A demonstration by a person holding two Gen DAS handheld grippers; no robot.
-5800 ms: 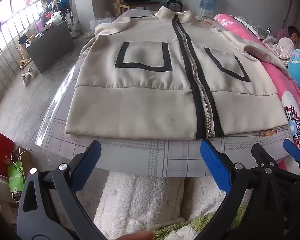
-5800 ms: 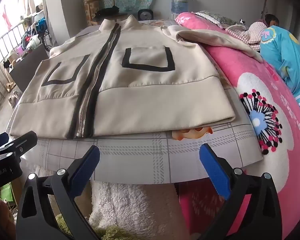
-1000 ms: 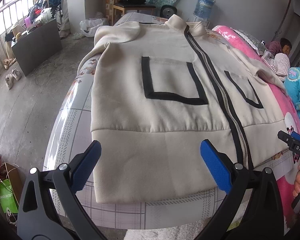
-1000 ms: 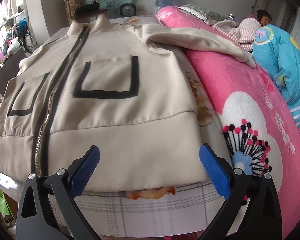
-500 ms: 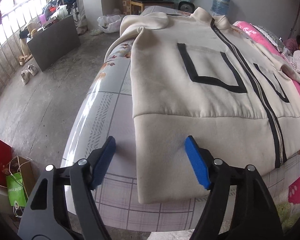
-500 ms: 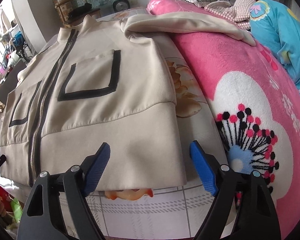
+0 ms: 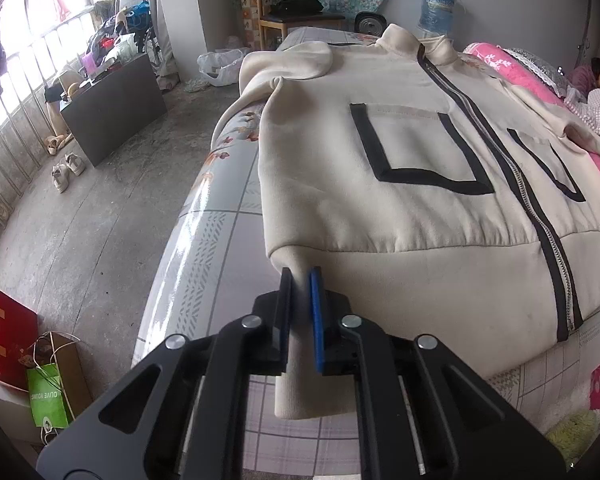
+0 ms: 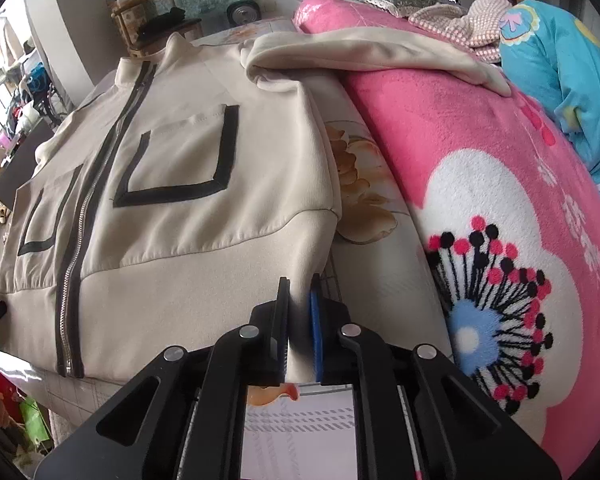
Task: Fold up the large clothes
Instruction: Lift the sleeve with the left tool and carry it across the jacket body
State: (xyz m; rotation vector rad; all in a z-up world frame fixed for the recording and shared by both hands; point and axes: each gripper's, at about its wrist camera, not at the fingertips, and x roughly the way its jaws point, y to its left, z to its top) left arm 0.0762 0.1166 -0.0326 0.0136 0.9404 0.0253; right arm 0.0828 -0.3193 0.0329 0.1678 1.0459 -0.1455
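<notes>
Barely begun, by the look of it. Spread flat and front up on the bed with its grey checked sheet [image 7: 204, 248]: a large cream zip-up jacket with black-trimmed patch pockets [image 7: 420, 152], zip closed, collar toward the far end, ribbed hem band [image 7: 420, 292] along the near edge. No fold made yet in the body. Clamped on the hem corner nearest the bed's left edge: the left gripper [image 7: 300, 276], fingers having just been closing, pressed together now with cream cloth pinched between the blue pad and the black one, the corner bunched and lifted slightly off the sheet. Clamped likewise on the opposite hem corner, beside the pink fleece blanket with a white flower print [image 8: 480, 140]: the right gripper [image 8: 300, 280], fingers also having just been closing, cloth squeezed between them and drawn up into a small ridge. So, both bottom corners secured, and probably nothing more done than that. Left to do, as a judgement only: lifting the hem and carrying it toward the collar, or otherwise halving the body. Also dealing with the sleeves, neither tucked in: one draped over the far left edge of the bed [image 7: 260, 76], the other sprawled out across the pink blanket [image 8: 380, 52]. Then squaring the bundle into a neat stack.
</notes>
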